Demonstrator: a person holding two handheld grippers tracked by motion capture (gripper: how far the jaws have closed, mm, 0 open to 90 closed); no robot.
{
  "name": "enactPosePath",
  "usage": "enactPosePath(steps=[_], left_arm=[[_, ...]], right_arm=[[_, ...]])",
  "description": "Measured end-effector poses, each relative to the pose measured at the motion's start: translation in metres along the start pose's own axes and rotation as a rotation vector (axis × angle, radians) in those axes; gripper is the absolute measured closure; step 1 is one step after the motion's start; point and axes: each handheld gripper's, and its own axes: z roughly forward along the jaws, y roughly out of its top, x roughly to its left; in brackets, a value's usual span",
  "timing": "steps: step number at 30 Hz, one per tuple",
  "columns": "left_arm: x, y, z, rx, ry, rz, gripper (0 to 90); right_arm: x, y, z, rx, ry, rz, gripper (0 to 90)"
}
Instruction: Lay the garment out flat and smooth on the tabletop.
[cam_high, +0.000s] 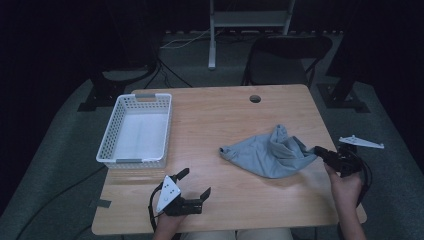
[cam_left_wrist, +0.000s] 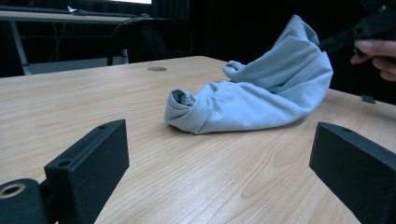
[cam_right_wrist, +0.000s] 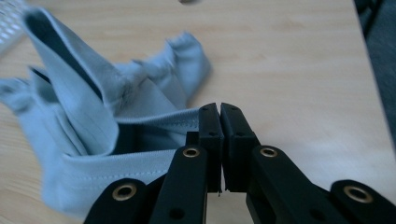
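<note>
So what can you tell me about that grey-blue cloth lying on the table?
The cloth is a soft, pale grey-blue fabric, seemingly knit, with a stitched hem seen in the right gripper view. It lies crumpled in a loose heap on the right half of the wooden table, well apart from the white basket. One end is rolled into a bunched point toward the table's middle; the other rises into a peak. The right gripper is shut on its hemmed edge at the right side, lifting that part. The left gripper rests open, apart from it.

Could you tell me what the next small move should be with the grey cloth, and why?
Probably bring the left claw across to pinch the cloth's free left end. The right claw is shut on its hemmed edge, while the left one stands open and apart from it.
</note>
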Motion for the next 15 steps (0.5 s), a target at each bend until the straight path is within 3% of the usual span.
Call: enactPosePath(steps=[7,15], left_arm=[[0.0,0.0,0.0,-0.001,0.001,-0.002,5.7],[0.0,0.0,0.0,0.001,0.001,-0.001,5.7]], right_arm=[[-0.02,-0.027,0.003,0.064,-0.022,0.043,87.5],[-0.02,-0.049,0.011,0.117,-0.029,0.035,87.4]])
